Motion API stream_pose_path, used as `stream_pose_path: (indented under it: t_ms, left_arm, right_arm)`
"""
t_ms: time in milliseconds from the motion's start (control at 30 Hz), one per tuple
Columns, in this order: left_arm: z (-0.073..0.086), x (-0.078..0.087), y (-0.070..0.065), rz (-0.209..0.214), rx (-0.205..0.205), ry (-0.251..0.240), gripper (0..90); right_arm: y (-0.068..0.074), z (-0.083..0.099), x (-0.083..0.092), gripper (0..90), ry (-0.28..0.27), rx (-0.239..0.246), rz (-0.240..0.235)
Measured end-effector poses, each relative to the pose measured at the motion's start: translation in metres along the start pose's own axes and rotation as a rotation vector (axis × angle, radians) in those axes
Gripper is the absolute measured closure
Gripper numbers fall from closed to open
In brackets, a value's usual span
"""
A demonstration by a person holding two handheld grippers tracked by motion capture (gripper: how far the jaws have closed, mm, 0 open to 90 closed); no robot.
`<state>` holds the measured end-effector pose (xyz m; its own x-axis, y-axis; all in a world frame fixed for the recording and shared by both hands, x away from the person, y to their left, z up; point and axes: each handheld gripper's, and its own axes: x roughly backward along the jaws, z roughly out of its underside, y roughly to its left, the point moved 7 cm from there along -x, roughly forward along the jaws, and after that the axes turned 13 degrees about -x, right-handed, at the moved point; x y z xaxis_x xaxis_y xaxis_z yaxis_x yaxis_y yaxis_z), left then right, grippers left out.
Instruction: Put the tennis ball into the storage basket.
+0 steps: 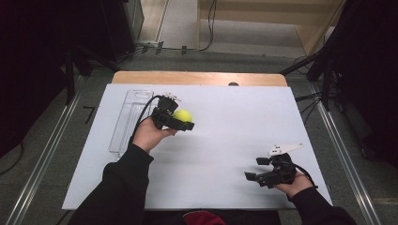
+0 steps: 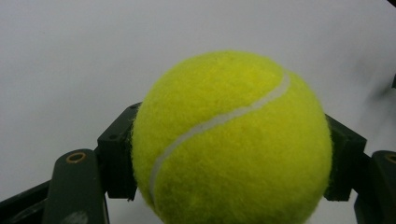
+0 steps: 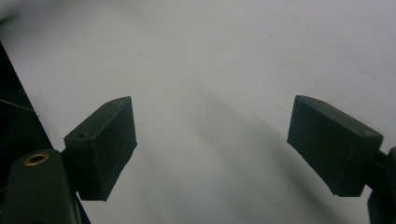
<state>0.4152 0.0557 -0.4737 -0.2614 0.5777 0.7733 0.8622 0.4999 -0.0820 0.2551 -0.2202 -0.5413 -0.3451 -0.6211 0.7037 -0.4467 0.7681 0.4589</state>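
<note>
1. My left gripper (image 1: 180,119): clenched on the tennis ball, one black pad pressed to each side of it. I hold it over the far left part of the table, jaws pointing toward the table's middle.
2. Tennis ball (image 2: 231,140): yellow-green felt with a white curved seam. It sits between my left jaws, off the surface; in the high view it shows just beside the clear tray.
3. My right gripper (image 3: 212,144): released, jaws standing wide apart with bare table between them. I hold it over the near right part of the table, well apart from the ball.
4. Table (image 1: 234,136): covered by a white sheet, with a strip of wooden edge showing at the far side.
5. Clear plastic tray (image 1: 126,124): long and narrow, lying flat along the left edge of the sheet, just beside my left hand (image 1: 149,133).
6. My right hand (image 1: 295,183): wrapped round the gripper body at the near edge; dark sleeves cover both forearms.
</note>
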Motion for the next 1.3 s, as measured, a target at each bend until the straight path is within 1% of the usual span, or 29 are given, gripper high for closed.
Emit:
stream_pose_path:
  t_ms: [133, 533, 733, 1000, 1133, 1200, 1233, 1300]
  left_arm:
    - [0.0, 0.003, 0.001, 0.006, 0.007, -0.001, 26.3]
    - [0.001, 0.012, 0.007, 0.001, 0.015, 0.0, 26.3]
    - [0.001, 0.019, 0.01, -0.01, 0.008, 0.003, 26.3]
    - [0.003, 0.026, 0.016, -0.009, 0.022, -0.003, 26.3]
    - [0.004, 0.03, 0.018, -0.016, 0.036, -0.014, 26.3]
    - [0.005, 0.033, 0.02, -0.018, 0.035, -0.015, 26.3]
    - [0.005, 0.034, 0.021, -0.021, 0.044, -0.02, 26.3]
    - [0.006, 0.036, 0.022, -0.022, 0.044, -0.022, 26.3]
  right_arm:
    - [0.0, 0.0, 0.0, 13.5, 0.0, 0.001, 0.0]
    - [0.0, 0.0, 0.0, 13.5, 0.0, 0.002, 0.0]
    - [0.0, 0.0, 0.0, 13.5, -0.002, 0.001, 0.0]
    - [0.0, -0.001, 0.0, 13.5, 0.0, 0.001, 0.002]
    - [0.0, -0.001, -0.001, 13.5, -0.002, 0.001, 0.004]
    - [0.0, -0.002, -0.001, 13.5, -0.005, -0.002, 0.006]
    - [0.0, -0.002, -0.001, 13.5, -0.006, -0.004, 0.006]
    - [0.0, -0.002, -0.002, 13.4, -0.006, -0.002, 0.007]
